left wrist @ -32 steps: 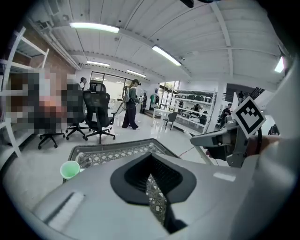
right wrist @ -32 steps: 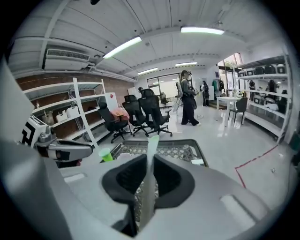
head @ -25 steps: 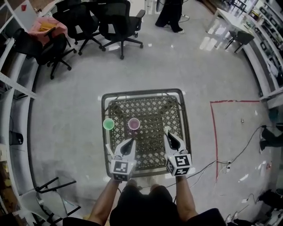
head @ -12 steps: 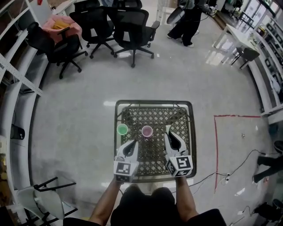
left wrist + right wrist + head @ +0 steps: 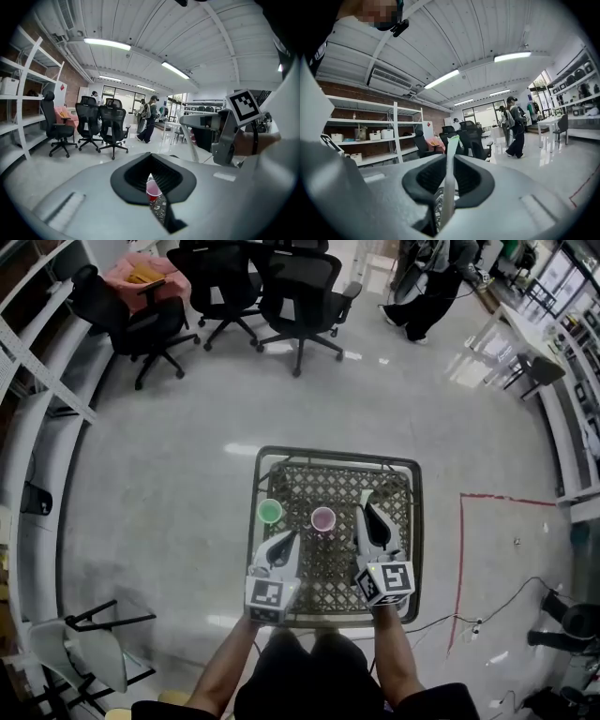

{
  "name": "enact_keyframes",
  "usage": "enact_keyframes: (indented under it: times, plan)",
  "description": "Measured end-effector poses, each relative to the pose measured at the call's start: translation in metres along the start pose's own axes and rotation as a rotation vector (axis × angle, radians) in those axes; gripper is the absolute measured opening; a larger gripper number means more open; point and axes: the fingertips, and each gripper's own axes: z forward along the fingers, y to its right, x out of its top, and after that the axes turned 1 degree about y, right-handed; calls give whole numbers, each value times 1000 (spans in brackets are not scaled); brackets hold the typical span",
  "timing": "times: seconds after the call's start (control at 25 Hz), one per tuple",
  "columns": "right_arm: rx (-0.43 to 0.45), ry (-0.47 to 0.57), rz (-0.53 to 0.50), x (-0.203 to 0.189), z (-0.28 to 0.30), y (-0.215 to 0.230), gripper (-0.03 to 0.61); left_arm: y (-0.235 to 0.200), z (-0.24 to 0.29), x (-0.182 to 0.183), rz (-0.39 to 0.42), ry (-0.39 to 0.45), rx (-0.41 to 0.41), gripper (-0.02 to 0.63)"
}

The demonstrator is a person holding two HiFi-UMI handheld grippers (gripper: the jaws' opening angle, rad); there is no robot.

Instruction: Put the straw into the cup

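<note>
A pink cup (image 5: 323,518) and a green cup (image 5: 270,512) stand on the metal lattice table (image 5: 403,465). My right gripper (image 5: 367,510) is shut on a pale straw (image 5: 449,187), which stands upright between its jaws (image 5: 449,159). It hovers to the right of the pink cup. My left gripper (image 5: 288,536) is shut with nothing in it and sits just near of the two cups. Through the gap under its closed jaws (image 5: 150,175) I see the pink cup (image 5: 152,189). The left gripper view also shows the right gripper (image 5: 206,121) with the straw (image 5: 191,143).
Black office chairs (image 5: 300,277) stand beyond the table and a person (image 5: 427,287) walks at the far right. A red tape line (image 5: 461,559) and a cable (image 5: 497,606) mark the floor on the right. A folded chair (image 5: 84,652) lies near left, by shelving (image 5: 28,381).
Both grippers have moved forward over the table towards the cups. The right one has risen with the straw still in its jaws. The cups have not moved on the table.
</note>
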Motion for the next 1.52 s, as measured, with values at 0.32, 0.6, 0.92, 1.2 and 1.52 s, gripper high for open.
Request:
enact_keyframes:
  times: [0.32, 0.6, 0.92, 1.2, 1.52]
  plan:
    - [66, -2, 46, -25, 33, 11, 51, -9, 15, -21, -38, -18, 89, 6]
    - [119, -22, 48, -60, 75, 20, 51, -24, 36, -55, -50, -62, 169, 6]
    - [167, -63, 84, -107, 106, 19, 51, -38, 56, -92, -123, -82, 210, 6]
    - [171, -98, 88, -147, 119, 14, 52, -46, 56, -121, -145, -117, 216, 6]
    - [164, -131, 87, -184, 126, 23, 52, -52, 59, -157, -178, -161, 241, 6]
